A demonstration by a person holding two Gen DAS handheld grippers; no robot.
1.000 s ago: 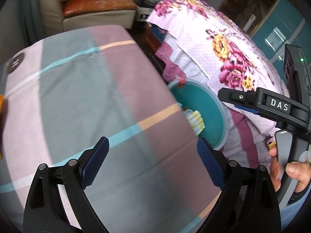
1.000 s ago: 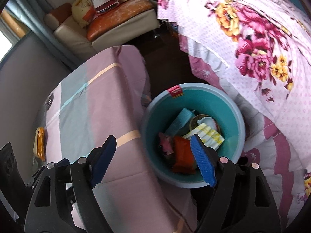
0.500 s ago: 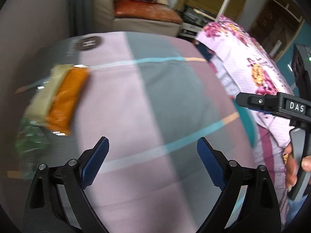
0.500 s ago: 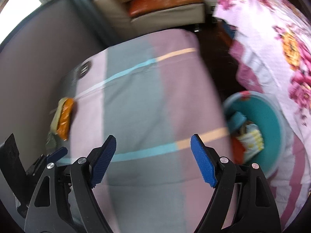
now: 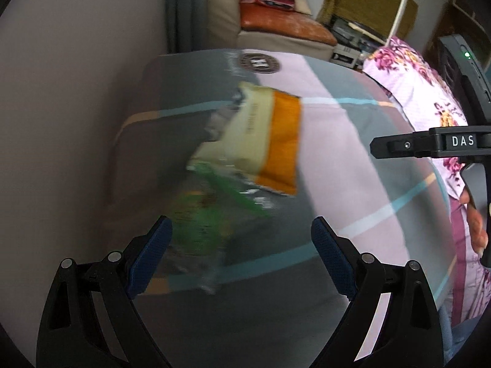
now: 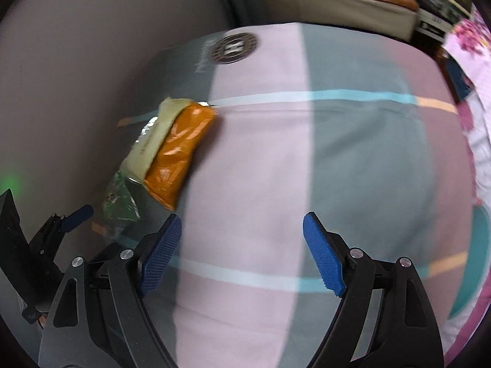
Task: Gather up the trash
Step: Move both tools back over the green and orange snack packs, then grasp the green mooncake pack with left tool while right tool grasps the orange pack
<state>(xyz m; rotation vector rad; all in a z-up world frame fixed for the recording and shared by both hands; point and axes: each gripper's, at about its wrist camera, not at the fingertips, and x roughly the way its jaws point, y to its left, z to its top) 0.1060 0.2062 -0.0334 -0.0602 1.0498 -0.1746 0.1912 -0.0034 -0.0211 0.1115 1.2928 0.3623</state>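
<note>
Hovering: left gripper [image 5: 241, 256] over the table, jaws spread wide, nothing between the blue pads [image 5: 150, 257].
Left gripper target: green wrapper [image 5: 202, 227] just ahead of the left pad, toward 11 o'clock; badly blurred, edges unclear.
Orange-and-cream packet [image 5: 260, 141]: lies at 12 o'clock from the left gripper, beyond the green wrapper and touching or overlapping it; cream side to 9 o'clock, orange side to 3 o'clock.
Right gripper [image 6: 242, 254]: jaws spread wide, empty, above bare tablecloth [image 6: 307, 153].
Trash from the right wrist view: orange-and-cream packet [image 6: 175, 150] at 10 o'clock, green wrapper [image 6: 118, 196] at 9 o'clock, both near the table's wall-side edge.
Left gripper in the right wrist view: one blue pad tip [image 6: 76, 214] shows at 9 o'clock, just beside the green wrapper.
Right gripper in the left wrist view: black body marked DAS [image 5: 435, 145] at 3 o'clock, person's hand [image 5: 477, 220] on its handle.
Tablecloth: pink and grey blocks, pale blue and orange stripes, round dark emblem [image 6: 234, 47] at 12 o'clock.
Teal bin [image 6: 472, 260]: only a rim sliver, 3 o'clock in the right wrist view, beside the table.
Surroundings: floral bedspread [image 5: 429, 98] at 2 o'clock; sofa [image 5: 276, 30] at 12 o'clock.
</note>
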